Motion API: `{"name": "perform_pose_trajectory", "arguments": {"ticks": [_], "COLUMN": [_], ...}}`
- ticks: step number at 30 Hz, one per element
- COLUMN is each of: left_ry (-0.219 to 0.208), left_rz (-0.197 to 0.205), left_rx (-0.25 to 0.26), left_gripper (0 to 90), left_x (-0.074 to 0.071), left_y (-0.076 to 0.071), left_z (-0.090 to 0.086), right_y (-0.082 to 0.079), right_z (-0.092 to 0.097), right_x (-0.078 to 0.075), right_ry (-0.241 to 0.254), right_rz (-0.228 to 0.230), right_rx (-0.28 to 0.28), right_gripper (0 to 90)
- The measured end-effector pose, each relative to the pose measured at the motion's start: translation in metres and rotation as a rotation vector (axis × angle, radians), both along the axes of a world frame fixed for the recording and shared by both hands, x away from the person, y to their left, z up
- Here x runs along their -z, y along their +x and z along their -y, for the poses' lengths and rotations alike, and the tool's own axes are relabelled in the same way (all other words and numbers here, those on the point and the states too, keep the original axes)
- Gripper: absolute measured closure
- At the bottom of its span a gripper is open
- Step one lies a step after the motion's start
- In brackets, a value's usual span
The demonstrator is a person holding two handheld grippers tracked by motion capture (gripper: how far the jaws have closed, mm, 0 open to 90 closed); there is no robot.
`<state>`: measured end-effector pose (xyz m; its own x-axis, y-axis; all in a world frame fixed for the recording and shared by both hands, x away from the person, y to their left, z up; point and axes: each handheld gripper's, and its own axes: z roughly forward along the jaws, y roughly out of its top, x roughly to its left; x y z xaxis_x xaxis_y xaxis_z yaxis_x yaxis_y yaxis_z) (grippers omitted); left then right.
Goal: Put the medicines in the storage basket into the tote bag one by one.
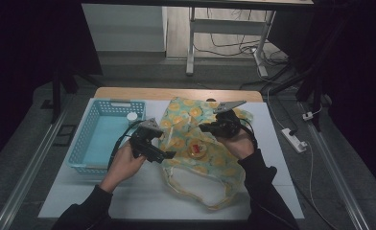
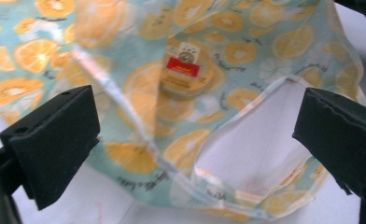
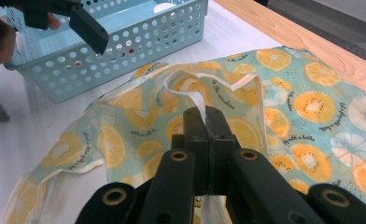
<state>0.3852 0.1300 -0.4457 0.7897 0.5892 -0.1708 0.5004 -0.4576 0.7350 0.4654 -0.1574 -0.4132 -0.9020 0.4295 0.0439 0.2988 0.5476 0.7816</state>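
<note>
An orange-slice printed fabric bag lies on the white table, its mouth toward the near edge. A round tin with a red label shows through the thin fabric. My left gripper hovers open at the bag's left edge, its jaws wide apart over the bag's opening. My right gripper is shut on the bag's white-trimmed handle strap, lifting that edge slightly; the strap runs between its closed jaws.
A light blue perforated basket stands at the left of the table, with a small white round item in its far corner. A power strip lies on the floor to the right. A wooden edge borders the table's far side.
</note>
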Motion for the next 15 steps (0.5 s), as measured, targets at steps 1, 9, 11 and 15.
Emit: {"name": "perform_pose_trajectory", "arguments": {"ticks": [1, 9, 11, 15], "left_ry": [0.0, 0.012, 0.02, 0.02], "left_rz": [0.001, -0.018, -0.017, -0.021], "left_rx": [-0.008, -0.067, -0.086, -0.126], "left_gripper": [0.4, 0.4, 0.5, 0.7], "left_x": [0.0, 0.005, 0.005, 0.006], "left_y": [0.0, -0.001, -0.001, -0.002], "left_z": [-0.003, -0.025, -0.032, -0.046], "right_y": [0.0, 0.0, 0.0, 0.0], "right_z": [0.0, 0.0, -0.001, -0.001], "right_x": [0.0, 0.001, 0.001, 0.001], "right_ry": [0.0, -0.003, -0.005, -0.006], "right_rz": [0.003, 0.003, 0.003, 0.001], "right_rx": [0.0, 0.001, 0.0, 0.001], "right_gripper": [89.2, 89.3, 89.3, 89.2]}}
